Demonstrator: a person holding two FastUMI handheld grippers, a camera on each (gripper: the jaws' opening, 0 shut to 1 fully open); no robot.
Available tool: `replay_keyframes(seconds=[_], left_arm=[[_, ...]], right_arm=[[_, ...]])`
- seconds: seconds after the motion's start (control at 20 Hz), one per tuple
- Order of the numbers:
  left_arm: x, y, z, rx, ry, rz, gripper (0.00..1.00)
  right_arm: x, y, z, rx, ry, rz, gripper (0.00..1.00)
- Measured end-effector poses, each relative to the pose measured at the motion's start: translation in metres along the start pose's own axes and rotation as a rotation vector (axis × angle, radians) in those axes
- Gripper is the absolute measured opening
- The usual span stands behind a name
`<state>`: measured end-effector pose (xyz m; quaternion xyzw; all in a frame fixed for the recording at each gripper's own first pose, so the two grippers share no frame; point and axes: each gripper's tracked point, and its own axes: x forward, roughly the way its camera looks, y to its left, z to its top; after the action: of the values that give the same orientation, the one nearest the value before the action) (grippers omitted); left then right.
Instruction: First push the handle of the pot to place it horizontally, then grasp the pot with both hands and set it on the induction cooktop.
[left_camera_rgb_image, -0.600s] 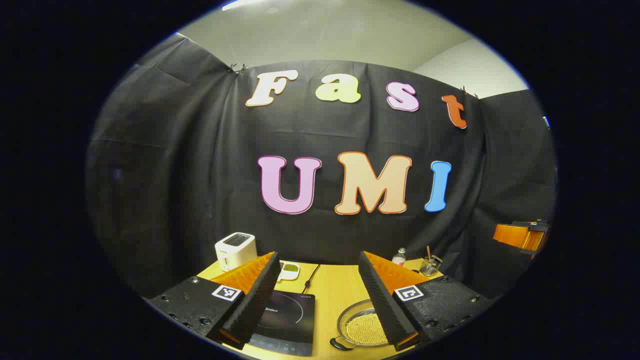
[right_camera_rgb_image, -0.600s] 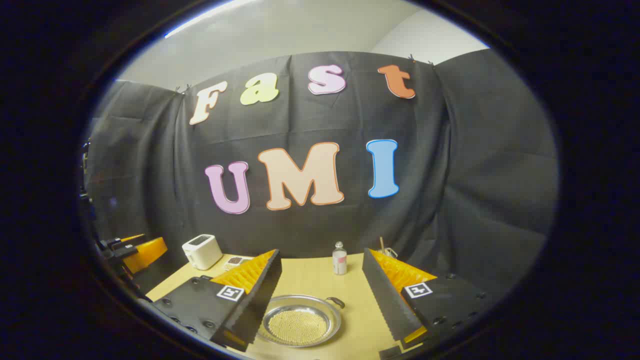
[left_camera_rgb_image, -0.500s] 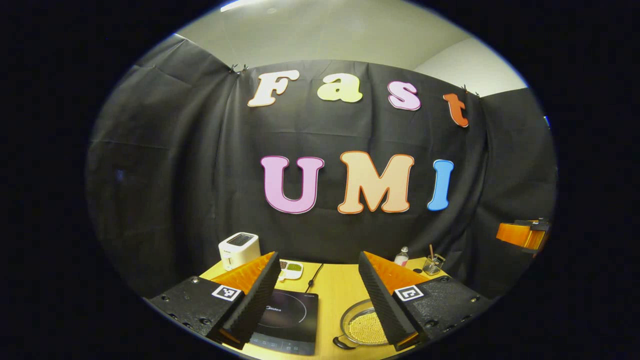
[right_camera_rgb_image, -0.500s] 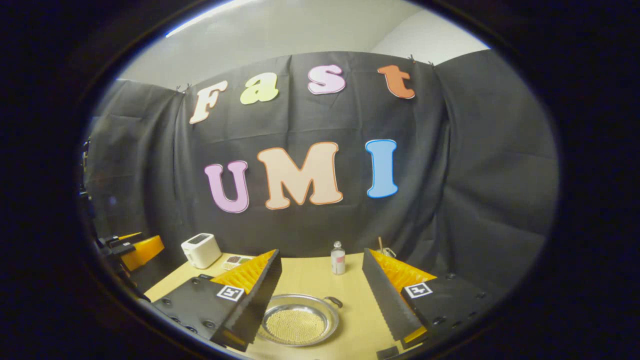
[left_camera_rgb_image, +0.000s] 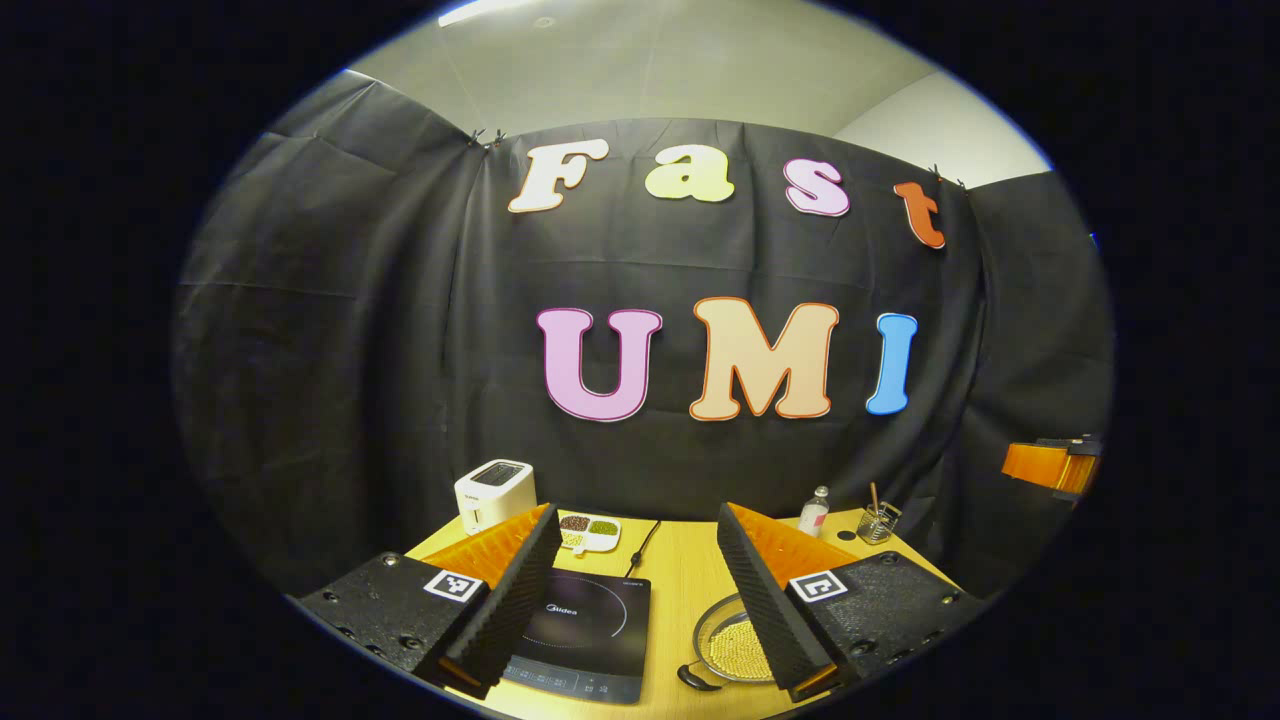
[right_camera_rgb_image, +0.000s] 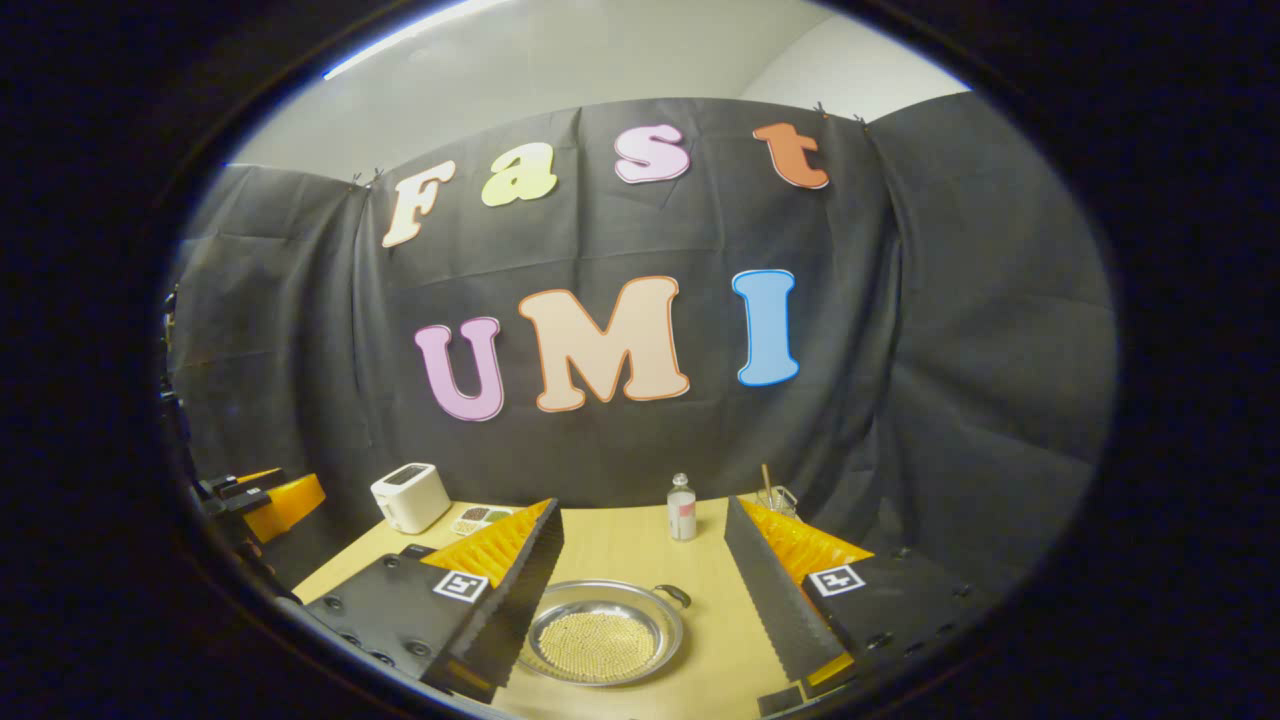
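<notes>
A shallow metal pot filled with small yellow beads sits on the wooden table. One black handle points to its far right in the right gripper view. My right gripper hovers open above and behind it. In the left gripper view the pot lies low right, partly behind a finger, its near handle pointing left. The black induction cooktop lies to its left. My left gripper is open over the cooktop's edge, holding nothing.
A white toaster and a divided dish of beans stand at the back left. A small bottle and a glass with a stick stand at the back right. The cooktop's cord runs rearward.
Both cameras have tipped slightly, so the table and its objects sit higher in each view. The left gripper view has also drifted, shifting things rightward. Both grippers stay open; the pot has not moved.
</notes>
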<state>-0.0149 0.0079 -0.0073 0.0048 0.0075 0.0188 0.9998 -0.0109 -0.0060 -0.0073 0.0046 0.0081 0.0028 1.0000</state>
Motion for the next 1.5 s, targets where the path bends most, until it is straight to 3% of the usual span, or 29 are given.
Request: replay_keyframes(seconds=[0.15,0.2,0.25,0.7,0.9,1.0,1.3,1.45,1.5], left_arm=[[0.000,-0.006,0.000,-0.005,-0.004,-0.020,0.96],[0.000,-0.006,-0.001,-0.003,-0.001,-0.024,0.96],[0.000,-0.006,-0.001,0.001,0.001,-0.028,0.96],[-0.005,-0.010,-0.005,0.011,0.014,-0.033,0.96],[-0.009,-0.008,-0.005,0.011,0.014,-0.025,0.96],[-0.008,-0.006,-0.003,0.017,0.007,-0.016,0.92],[-0.008,-0.002,-0.005,0.018,0.010,0.004,0.96],[-0.007,0.003,-0.006,0.019,0.013,0.019,0.96],[-0.008,0.005,-0.006,0.018,0.013,0.022,0.96]], right_arm=[[-0.006,-0.003,-0.002,-0.018,-0.002,-0.016,0.99],[-0.007,-0.003,-0.003,-0.021,0.000,-0.016,0.93],[-0.009,-0.004,-0.004,-0.022,0.002,-0.016,0.99],[-0.017,-0.001,-0.003,-0.005,0.001,0.005,0.99],[-0.016,0.006,0.000,-0.004,-0.020,0.031,0.82],[-0.012,0.011,-0.005,-0.007,-0.014,0.047,0.62],[0.000,0.015,-0.005,0.020,-0.022,0.059,0.04],[0.007,0.016,-0.011,-0.012,-0.011,0.064,0.00],[0.009,0.017,-0.014,-0.032,-0.005,0.065,0.06]])
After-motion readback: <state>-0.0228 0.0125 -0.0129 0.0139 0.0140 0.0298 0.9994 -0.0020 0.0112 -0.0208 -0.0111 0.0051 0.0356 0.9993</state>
